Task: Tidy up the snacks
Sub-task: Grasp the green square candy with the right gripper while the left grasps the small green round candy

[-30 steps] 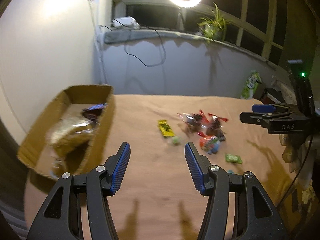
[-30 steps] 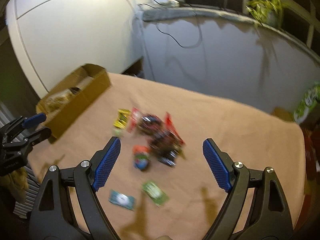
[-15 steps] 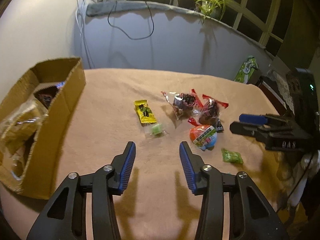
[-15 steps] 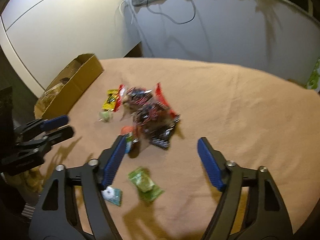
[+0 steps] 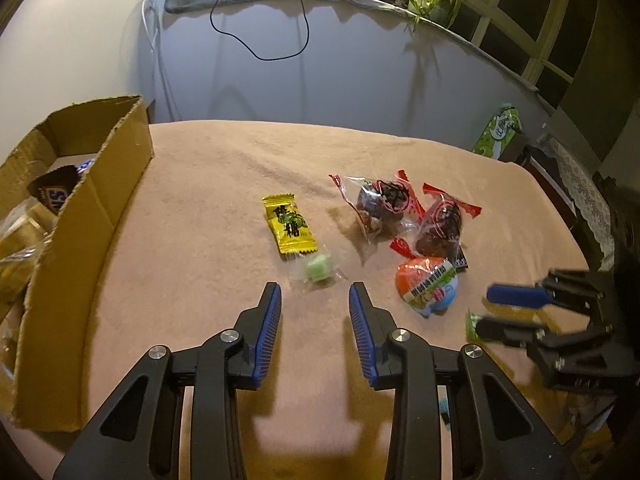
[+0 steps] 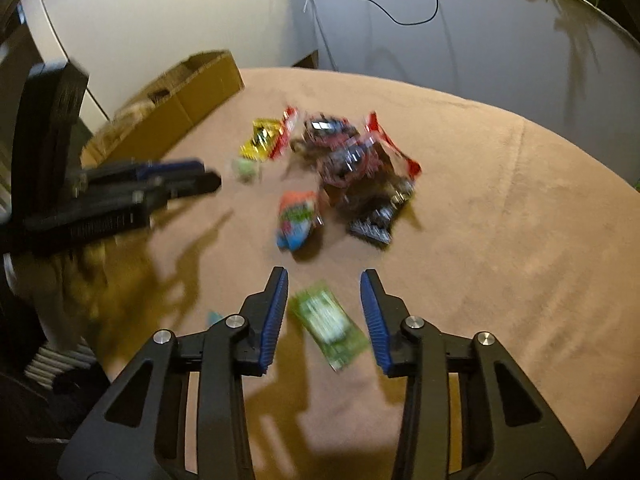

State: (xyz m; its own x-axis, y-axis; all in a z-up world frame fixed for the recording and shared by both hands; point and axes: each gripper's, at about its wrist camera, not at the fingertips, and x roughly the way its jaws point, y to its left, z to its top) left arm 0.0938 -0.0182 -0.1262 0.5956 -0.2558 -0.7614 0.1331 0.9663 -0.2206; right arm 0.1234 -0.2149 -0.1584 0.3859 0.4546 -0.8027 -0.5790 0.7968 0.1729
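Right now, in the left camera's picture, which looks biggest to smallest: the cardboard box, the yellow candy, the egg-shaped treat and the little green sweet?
1. Cardboard box, by far.
2. Egg-shaped treat and yellow candy: too alike to rank.
3. Green sweet, smallest, though nearest the camera.

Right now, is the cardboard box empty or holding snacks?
Holding snacks: the cardboard box is open-topped, and a brown chocolate bar wrapper shows inside it.

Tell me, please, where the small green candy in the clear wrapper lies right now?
In the left wrist view, the small green candy lies on the tan tablecloth, touching the yellow candy packet's near end, just beyond the left gripper's closing jaws.
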